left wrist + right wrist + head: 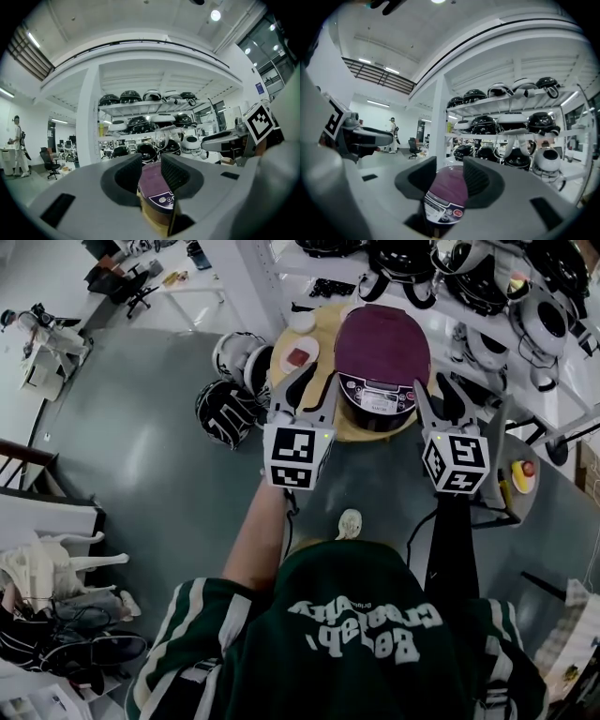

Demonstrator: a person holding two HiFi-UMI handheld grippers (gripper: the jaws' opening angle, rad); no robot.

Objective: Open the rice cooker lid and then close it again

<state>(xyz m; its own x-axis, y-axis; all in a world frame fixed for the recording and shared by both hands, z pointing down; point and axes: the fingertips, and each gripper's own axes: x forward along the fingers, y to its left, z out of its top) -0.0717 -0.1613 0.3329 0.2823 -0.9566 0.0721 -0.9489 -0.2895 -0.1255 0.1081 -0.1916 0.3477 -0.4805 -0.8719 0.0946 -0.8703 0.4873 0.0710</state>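
Green-and-white striped jersey (356, 634) fills the near edge of the head view. A bare forearm (255, 535) reaches out to the left tool (309, 385), with the right tool (436, 395) alongside. Each carries its black-and-white marker cube.

Left tool released: ribbed dark pads (129, 173) stand apart, nothing pinched. Right tool also released: pads (477, 178) apart, nothing pinched.

Just beyond both sits the round black rice cooker (378, 401) with its maroon domed lid (382, 341) down. The cooker lies between the two tools, left tool at its front-left, right tool at its front-right. Tips are near the body; contact is not clear from the head view. In each gripper view the cooker shows through the gap, ahead of the pads, not between them.

The cooker stands on a round yellow wooden worktop (328, 329). A small white dish with a red piece (300, 357) sits on the same worktop, left of the cooker, just past the left tool's tips.

Black-and-white helmets (227, 407) lie on the grey floor (141, 446) left of the worktop. Behind is a white shelf rack (487, 310) loaded with more helmets. Far back in the left gripper view, a person in white (18, 147) stands near a black office chair (49, 164).
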